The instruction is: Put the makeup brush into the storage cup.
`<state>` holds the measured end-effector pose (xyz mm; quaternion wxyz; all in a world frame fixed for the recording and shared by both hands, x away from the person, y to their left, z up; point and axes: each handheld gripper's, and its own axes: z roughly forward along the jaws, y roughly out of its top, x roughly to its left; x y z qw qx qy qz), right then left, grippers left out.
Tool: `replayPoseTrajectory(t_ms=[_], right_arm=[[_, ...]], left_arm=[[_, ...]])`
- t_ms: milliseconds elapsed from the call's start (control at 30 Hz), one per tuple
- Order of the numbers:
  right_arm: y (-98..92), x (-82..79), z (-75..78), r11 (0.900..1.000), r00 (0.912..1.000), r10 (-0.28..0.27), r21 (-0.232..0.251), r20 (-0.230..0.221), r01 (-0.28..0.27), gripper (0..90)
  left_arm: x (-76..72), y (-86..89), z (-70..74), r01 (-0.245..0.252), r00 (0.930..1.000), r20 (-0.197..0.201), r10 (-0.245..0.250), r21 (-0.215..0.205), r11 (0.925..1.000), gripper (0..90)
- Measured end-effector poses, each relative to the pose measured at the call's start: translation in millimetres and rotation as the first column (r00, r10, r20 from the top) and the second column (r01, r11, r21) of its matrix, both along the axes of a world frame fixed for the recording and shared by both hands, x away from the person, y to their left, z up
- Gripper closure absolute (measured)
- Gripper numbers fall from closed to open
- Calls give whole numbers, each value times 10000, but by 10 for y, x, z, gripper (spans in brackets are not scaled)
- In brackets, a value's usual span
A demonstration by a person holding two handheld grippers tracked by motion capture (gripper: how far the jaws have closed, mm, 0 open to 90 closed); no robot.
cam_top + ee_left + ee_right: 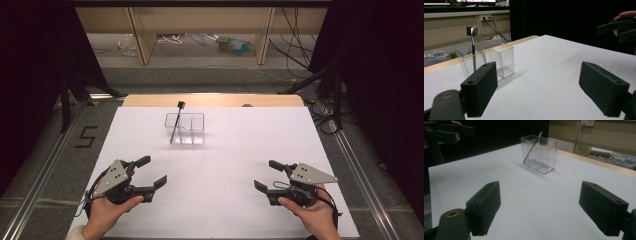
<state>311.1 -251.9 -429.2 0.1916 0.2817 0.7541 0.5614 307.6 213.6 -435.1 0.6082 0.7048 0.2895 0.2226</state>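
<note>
While the white surface lies bare up front, the clear box stands far back holding a leaning brush; the left gripper and right gripper gape wide, empty. A careless reach could topple that light box.

- A table runs from the person's side forward to its far edge.
- A container stands on the table toward the far edge, a little left of the middle.
- Walls inside the container split it into compartments side by side.
- A brush stands tilted in the container's left compartment, with its head above the rim.
- The left gripper sits over the near left part of the table, nearer than the container.
- The right gripper sits over the near right part, well apart from the left gripper.
- A shelf unit stands on the floor behind the table.
</note>
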Motion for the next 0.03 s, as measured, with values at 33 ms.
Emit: replayPoseTrajectory(t_ms=[33], right_arm=[[0, -1, 0, 10000, 10000, -7, 10, -41, 7, 188]], left_arm=[[-3, -7, -4, -41, 9999, -111, 40, -72, 10000, 152]])
